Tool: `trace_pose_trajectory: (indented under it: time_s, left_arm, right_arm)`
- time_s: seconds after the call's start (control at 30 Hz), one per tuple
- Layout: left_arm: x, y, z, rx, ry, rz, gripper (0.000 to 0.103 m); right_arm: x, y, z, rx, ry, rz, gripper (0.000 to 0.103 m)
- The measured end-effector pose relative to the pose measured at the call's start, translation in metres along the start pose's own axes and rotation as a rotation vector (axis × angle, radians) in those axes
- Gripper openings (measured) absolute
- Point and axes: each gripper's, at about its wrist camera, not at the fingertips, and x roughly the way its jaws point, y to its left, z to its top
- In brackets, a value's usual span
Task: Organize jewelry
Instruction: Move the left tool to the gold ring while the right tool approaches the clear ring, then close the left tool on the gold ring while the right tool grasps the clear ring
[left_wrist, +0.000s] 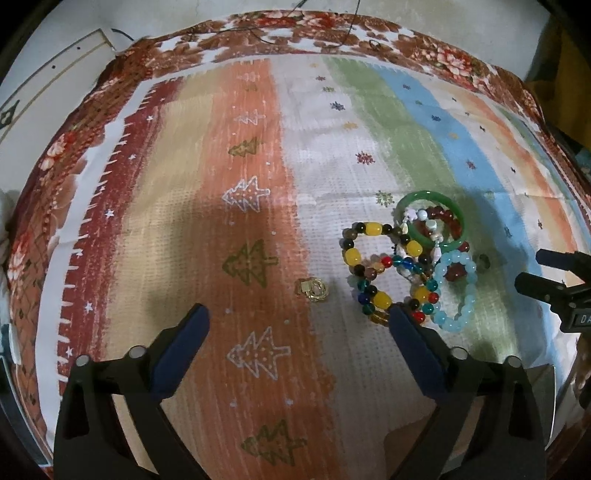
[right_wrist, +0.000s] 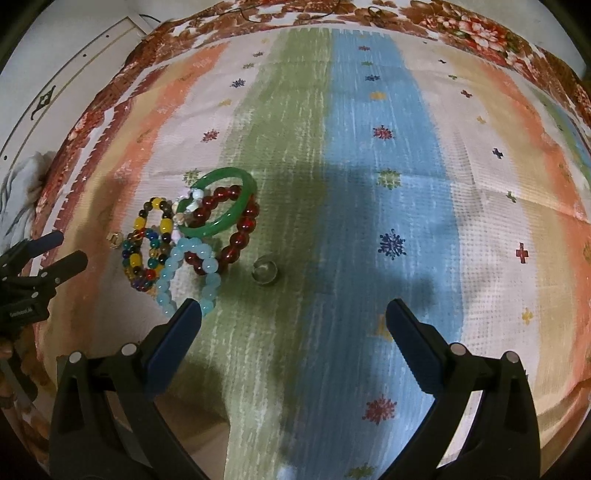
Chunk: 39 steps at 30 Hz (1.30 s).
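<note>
A heap of jewelry lies on the striped cloth: a green bangle (left_wrist: 432, 218) (right_wrist: 221, 206), a dark red bead bracelet (right_wrist: 236, 229), a pale blue bead bracelet (left_wrist: 454, 291) (right_wrist: 184, 273) and a multicolour bead string (left_wrist: 373, 269) (right_wrist: 147, 247). A gold ring (left_wrist: 313, 290) (right_wrist: 114, 239) lies apart to the left of the heap. A clear ring (right_wrist: 264, 272) lies to its right. My left gripper (left_wrist: 299, 317) is open and empty just before the gold ring. My right gripper (right_wrist: 293, 314) is open and empty, close before the clear ring.
The striped cloth (left_wrist: 258, 184) (right_wrist: 369, 184) with tree and snowflake prints covers the table, over a floral cloth at the edges. The right gripper shows at the right edge of the left wrist view (left_wrist: 554, 280); the left gripper shows at the left edge of the right wrist view (right_wrist: 40, 266).
</note>
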Motion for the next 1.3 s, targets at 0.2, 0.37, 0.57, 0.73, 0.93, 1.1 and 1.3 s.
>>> trace_pose_trajectory:
  time_s: [0.2,0.37,0.57,0.73,0.93,1.1,1.3]
  left_arm:
    - [0.011,0.000,0.005,0.007,0.029,-0.002,0.077]
    - [0.022,0.003,0.008,0.004,0.051,0.006,0.068]
    - [0.032,0.002,0.009,0.015,0.077,-0.007,0.059]
    - [0.039,-0.002,0.011,0.029,0.090,-0.002,0.053]
    - [0.044,-0.004,0.009,0.052,0.096,0.015,0.052]
    - [0.046,-0.004,0.010,0.060,0.092,0.024,0.048]
    - [0.048,-0.004,0.013,0.070,0.100,0.034,0.028]
  right_arm:
    - [0.007,0.002,0.005,-0.016,0.013,-0.009,0.091]
    - [0.018,0.000,0.009,-0.006,0.038,-0.006,0.088]
    - [0.026,-0.002,0.012,0.003,0.055,0.001,0.075]
    - [0.032,-0.003,0.016,-0.003,0.064,-0.008,0.074]
    - [0.038,0.007,0.018,-0.045,0.068,-0.028,0.072]
    - [0.045,0.008,0.021,-0.052,0.072,-0.068,0.062]
    - [0.046,0.008,0.026,-0.055,0.080,-0.081,0.045]
